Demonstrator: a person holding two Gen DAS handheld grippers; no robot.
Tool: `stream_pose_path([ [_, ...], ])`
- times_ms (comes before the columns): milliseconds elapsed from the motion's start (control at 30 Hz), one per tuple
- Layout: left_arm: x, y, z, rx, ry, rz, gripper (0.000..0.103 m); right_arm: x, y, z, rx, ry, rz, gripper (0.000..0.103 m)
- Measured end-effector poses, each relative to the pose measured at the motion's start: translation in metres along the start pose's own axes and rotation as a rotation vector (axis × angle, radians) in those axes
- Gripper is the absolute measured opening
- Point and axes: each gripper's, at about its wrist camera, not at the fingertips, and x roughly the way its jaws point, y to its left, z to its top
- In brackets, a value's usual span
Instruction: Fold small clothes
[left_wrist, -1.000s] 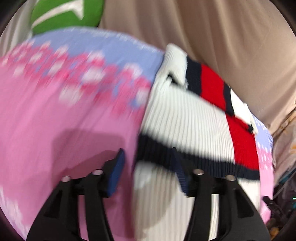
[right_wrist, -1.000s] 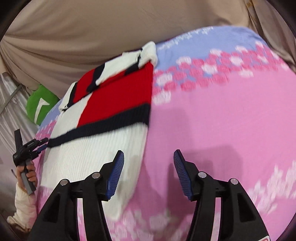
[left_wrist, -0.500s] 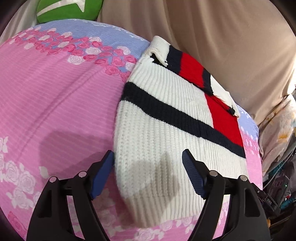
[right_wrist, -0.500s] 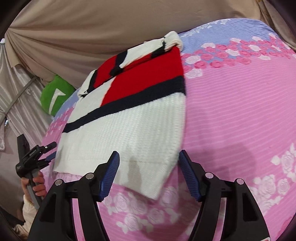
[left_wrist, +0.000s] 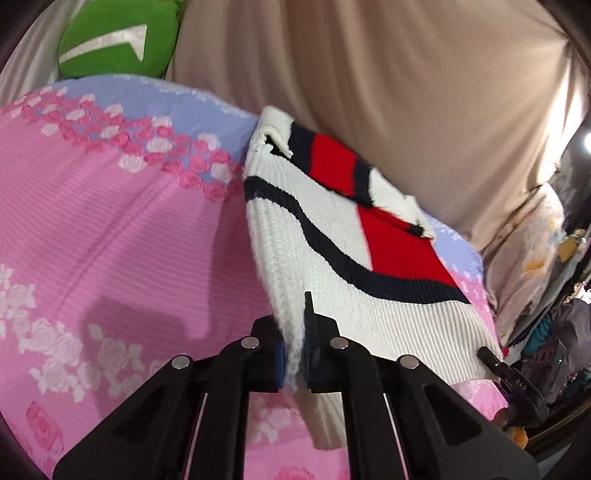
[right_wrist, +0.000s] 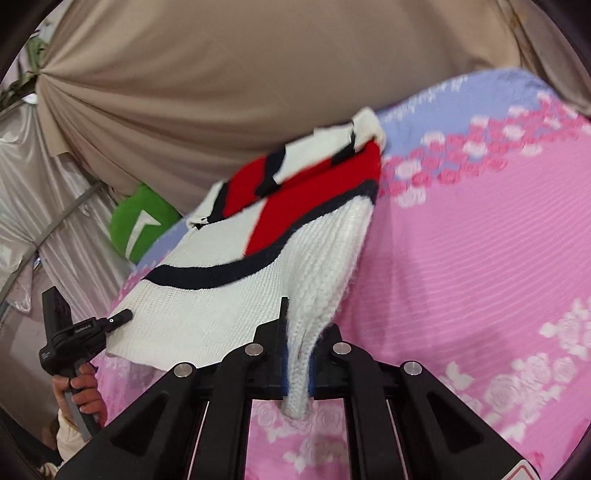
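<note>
A white knit sweater (left_wrist: 332, 240) with navy stripes and red blocks lies folded on a pink flowered bedspread (left_wrist: 110, 240). My left gripper (left_wrist: 295, 332) is shut on the near left corner of its hem, which is lifted off the bed. In the right wrist view the sweater (right_wrist: 221, 302) rises toward my right gripper (right_wrist: 299, 339). Its jaws are closing on the near right hem corner, with the pads pressing the knit. The near edge hangs between both grippers; the far part rests on the bedspread (right_wrist: 480, 258).
A beige curtain (left_wrist: 369, 74) hangs behind the bed. A green cushion (left_wrist: 118, 37) sits at the far left corner. A hand (right_wrist: 79, 387) holds the left gripper's handle at the bed's left side. Clutter and floral fabric (left_wrist: 528, 258) stand at the right.
Both grippers went from open around the sweater's near hem to shut on its corners. The hem has come up off the bedspread and the knit now bunches between the pads.
</note>
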Motion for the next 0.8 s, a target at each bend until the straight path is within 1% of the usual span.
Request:
stream_pose_path([
  [100,-0.037,-0.009,-0.017,0.044,-0.043,-0.039,0.006,-0.047,0.004,-0.014,-0.017,-0.086,0.049,0.006],
  [200,-0.086,-0.012,-0.040,0.065,-0.092,-0.130,0.006,-0.100,0.012,-0.030,-0.081,-0.173,0.102,0.006],
  [267,-0.127,-0.017,-0.057,0.111,-0.159,-0.194,0.006,-0.139,0.020,-0.040,-0.131,-0.231,0.145,0.006],
  [333,-0.162,-0.024,-0.067,0.158,-0.232,-0.217,0.006,-0.172,0.032,-0.047,-0.175,-0.295,0.191,0.006],
  [400,-0.194,-0.031,-0.070,0.176,-0.302,-0.253,0.006,-0.203,0.045,-0.046,-0.203,-0.368,0.239,0.006],
  [467,-0.208,-0.038,-0.063,0.175,-0.333,-0.267,0.006,-0.221,0.051,-0.038,-0.203,-0.430,0.269,0.006],
  [533,-0.203,-0.041,-0.049,0.169,-0.318,-0.255,0.007,-0.221,0.050,-0.026,-0.176,-0.446,0.287,0.006],
  [567,-0.194,-0.041,-0.040,0.160,-0.298,-0.239,0.007,-0.209,0.046,-0.015,-0.150,-0.431,0.290,0.006],
  [600,-0.181,-0.041,-0.031,0.147,-0.268,-0.225,0.007,-0.198,0.041,-0.006,-0.125,-0.415,0.273,0.006],
  [633,-0.163,-0.039,-0.020,0.134,-0.231,-0.208,0.007,-0.177,0.032,0.007,-0.095,-0.378,0.241,0.006],
  [667,-0.136,-0.037,-0.007,0.112,-0.182,-0.164,0.007,-0.155,0.024,0.015,-0.061,-0.335,0.218,0.006],
  [700,-0.119,-0.035,0.000,0.101,-0.142,-0.136,0.007,-0.132,0.012,0.023,-0.010,-0.291,0.204,0.006],
  [767,-0.065,-0.024,0.019,0.047,-0.053,-0.056,0.007,-0.081,-0.015,0.040,0.094,-0.178,0.190,0.006],
  [800,-0.040,-0.019,0.026,0.035,-0.015,-0.025,0.007,-0.060,-0.024,0.045,0.124,-0.144,0.153,0.006],
])
